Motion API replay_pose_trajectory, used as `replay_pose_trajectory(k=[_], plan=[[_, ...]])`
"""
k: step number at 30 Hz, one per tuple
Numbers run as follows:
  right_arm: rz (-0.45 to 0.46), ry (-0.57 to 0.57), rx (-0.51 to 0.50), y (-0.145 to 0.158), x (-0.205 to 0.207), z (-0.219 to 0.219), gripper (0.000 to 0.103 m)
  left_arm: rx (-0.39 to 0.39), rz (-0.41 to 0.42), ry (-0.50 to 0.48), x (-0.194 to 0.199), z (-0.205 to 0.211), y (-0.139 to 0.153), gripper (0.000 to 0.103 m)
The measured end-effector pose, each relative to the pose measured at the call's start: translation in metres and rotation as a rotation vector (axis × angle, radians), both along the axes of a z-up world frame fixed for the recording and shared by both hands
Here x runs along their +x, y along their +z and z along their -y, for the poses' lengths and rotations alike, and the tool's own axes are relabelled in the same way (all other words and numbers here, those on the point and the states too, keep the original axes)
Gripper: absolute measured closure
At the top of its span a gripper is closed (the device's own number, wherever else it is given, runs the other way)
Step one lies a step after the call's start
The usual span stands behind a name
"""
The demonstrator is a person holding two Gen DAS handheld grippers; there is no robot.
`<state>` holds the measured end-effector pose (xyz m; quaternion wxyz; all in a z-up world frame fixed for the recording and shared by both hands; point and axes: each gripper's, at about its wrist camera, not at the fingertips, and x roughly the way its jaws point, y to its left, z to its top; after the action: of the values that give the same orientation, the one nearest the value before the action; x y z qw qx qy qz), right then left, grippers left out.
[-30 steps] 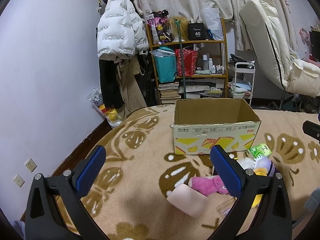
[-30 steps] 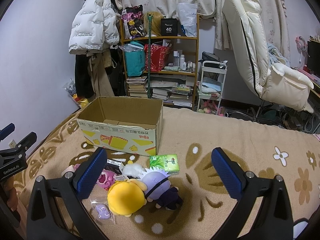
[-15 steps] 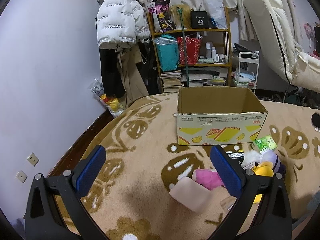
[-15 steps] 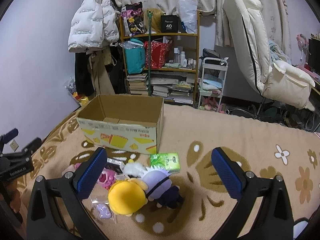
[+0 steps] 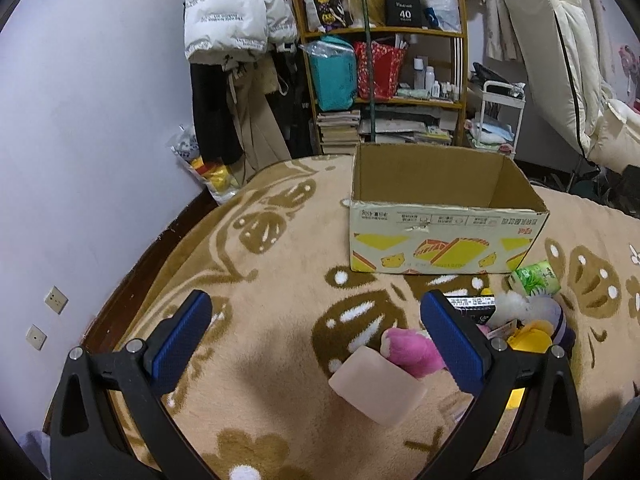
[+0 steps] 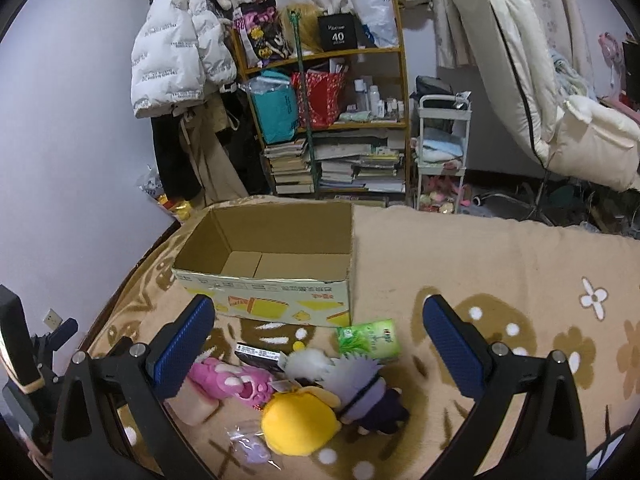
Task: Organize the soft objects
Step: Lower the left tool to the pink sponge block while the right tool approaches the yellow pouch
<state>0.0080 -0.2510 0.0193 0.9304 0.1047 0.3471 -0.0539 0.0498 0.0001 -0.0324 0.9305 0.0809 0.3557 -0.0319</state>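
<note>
A tan blanket (image 5: 280, 280) with brown leaf and flower patterns covers the bed and carries everything. On it stands an open cardboard box (image 6: 276, 276), its floor bare, with yellow printing on the near wall. Just in front of the box lies a cluster of soft things: a yellow round plush (image 6: 298, 424) touching a grey-haired doll in dark clothes (image 6: 360, 388), a pink plush toy (image 6: 236, 382) beside them, and a pale pink soft block (image 5: 378, 390) at the pink toy's near side. A green tissue pack (image 6: 368, 340) lies near the box's right front corner, and a dark flat packet (image 6: 258, 356) sits between the box and the toys. The left hand-held gripper (image 5: 316, 338) hangs above the pink block, released and grasping nothing. The right hand-held gripper (image 6: 318, 342) hangs over the cluster, likewise spread wide and empty.
</note>
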Motion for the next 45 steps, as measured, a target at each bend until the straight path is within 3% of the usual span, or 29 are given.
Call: replay_pose_trajectory(k=[14,26,34,45], plan=[[-0.175,-0.007,-0.062,-0.06,0.023,-0.013,0.0,0.033,-0.165,-0.012,0.023,0.006,-0.039,0.0],[-0.322,0.037,-0.039,-0.105,0.034,-0.013,0.0,0.015,-0.31,-0.061,0.03,0.011,-0.069,0.0],[-0.383,0.04,-0.036,-0.122,0.037,-0.015,0.0,-0.064,-0.398,-0.08,0.034,0.009,-0.087,0.001],[-0.415,0.082,-0.079,-0.133,0.039,-0.031,0.0,-0.073,-0.436,-0.121,0.035,0.016,-0.097,0.001]])
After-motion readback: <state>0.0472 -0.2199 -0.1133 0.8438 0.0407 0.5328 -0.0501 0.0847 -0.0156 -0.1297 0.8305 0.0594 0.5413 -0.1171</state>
